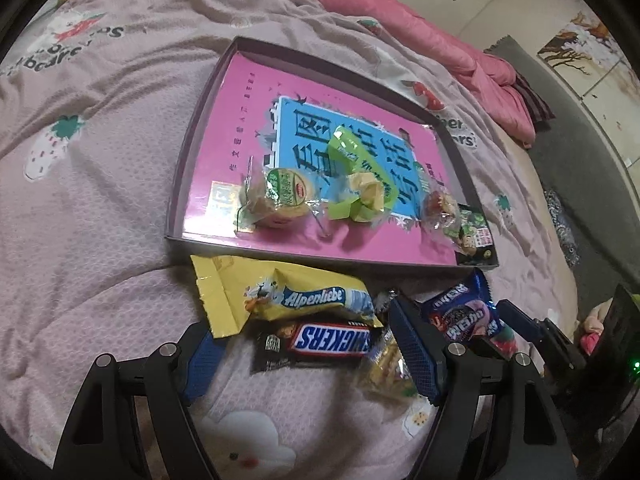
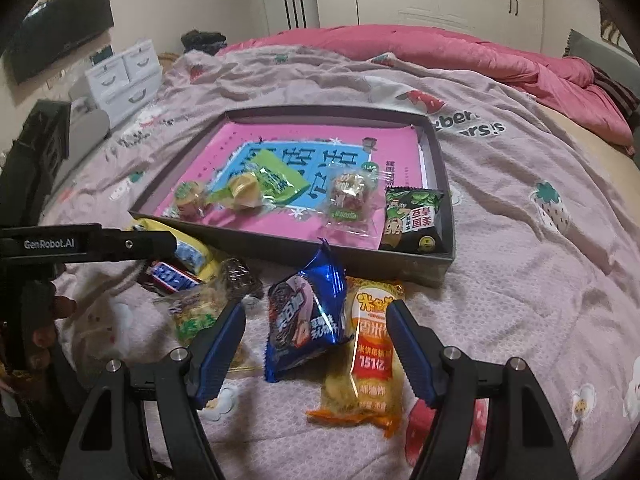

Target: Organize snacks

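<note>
Pink-lined shallow tray lies on the strawberry-print bedspread, centre of both views, and serves, by my reading, as the collecting place for the snacks.

Inside the tray, five items, lined up along its near edge:
- one round cake in clear wrap with a green label, lower left of the tray;
- one green sachet with one yellow wrapped piece lying on it;
- one clear-wrapped red-and-gold sweet;
- one dark packet with green print, set in the near right corner.

Outside the tray, on the bedspread just in front of it, six items not yet sorted:
- one yellow Alpenliebe pack;
- one Snickers bar, just below it;
- one small dark wrapped piece;
- one clear pack of pale biscuits;
- one blue biscuit packet;
- one orange rice-cracker pack, touching the blue one.

Left gripper: jaws wide apart, empty, set either side of the Snickers bar, likely its next pick. Right gripper: jaws wide apart, empty, bracketing the blue packet and the orange pack; which of the two it is meant for cannot be told.
</note>
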`<action>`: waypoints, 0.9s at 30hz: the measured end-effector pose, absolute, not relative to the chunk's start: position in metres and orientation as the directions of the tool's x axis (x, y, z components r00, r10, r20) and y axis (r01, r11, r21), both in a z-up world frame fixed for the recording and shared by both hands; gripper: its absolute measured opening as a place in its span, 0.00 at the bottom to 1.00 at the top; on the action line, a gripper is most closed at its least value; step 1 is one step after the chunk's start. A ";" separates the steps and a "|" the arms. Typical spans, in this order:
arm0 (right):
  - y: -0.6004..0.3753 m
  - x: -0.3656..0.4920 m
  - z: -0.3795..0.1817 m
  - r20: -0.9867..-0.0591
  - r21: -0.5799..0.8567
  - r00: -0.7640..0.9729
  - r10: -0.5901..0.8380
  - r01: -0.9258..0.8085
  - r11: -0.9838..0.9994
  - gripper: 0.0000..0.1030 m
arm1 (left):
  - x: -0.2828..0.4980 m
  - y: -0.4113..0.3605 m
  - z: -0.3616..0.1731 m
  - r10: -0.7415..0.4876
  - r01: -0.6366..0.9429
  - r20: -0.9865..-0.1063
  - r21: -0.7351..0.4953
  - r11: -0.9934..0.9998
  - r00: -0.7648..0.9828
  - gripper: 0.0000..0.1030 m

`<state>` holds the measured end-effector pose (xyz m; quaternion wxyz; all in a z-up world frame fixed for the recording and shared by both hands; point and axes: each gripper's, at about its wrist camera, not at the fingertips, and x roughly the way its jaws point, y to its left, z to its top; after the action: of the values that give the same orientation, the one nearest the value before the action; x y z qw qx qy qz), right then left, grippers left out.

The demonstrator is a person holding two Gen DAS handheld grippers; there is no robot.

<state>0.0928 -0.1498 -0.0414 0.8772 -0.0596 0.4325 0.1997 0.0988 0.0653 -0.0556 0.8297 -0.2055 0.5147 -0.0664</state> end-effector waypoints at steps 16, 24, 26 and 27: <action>-0.098 0.076 -0.071 -0.763 -0.309 0.630 0.144 -0.551 0.775 0.49 | 0.113 0.055 -0.069 -0.267 -0.134 -0.828 -0.375 0.917 0.492 0.70; -0.115 0.083 -0.060 -0.779 -0.176 0.587 0.220 -0.542 0.822 0.45 | 0.113 0.053 -0.067 -0.247 -0.137 -0.828 -0.359 0.923 0.503 0.58; -0.123 0.085 -0.055 -0.784 -0.095 0.559 0.270 -0.538 0.838 0.44 | 0.112 0.054 -0.064 -0.250 -0.137 -0.822 -0.365 0.921 0.512 0.48; -0.127 0.086 -0.052 -0.782 -0.057 0.550 0.294 -0.532 0.845 0.44 | 0.111 0.054 -0.062 -0.247 -0.132 -0.821 -0.361 0.923 0.516 0.45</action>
<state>0.0856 -0.1270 -0.0522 0.8683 -0.1451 0.4105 0.2377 0.1109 0.0540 -0.0625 0.8489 -0.1929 0.4910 -0.0338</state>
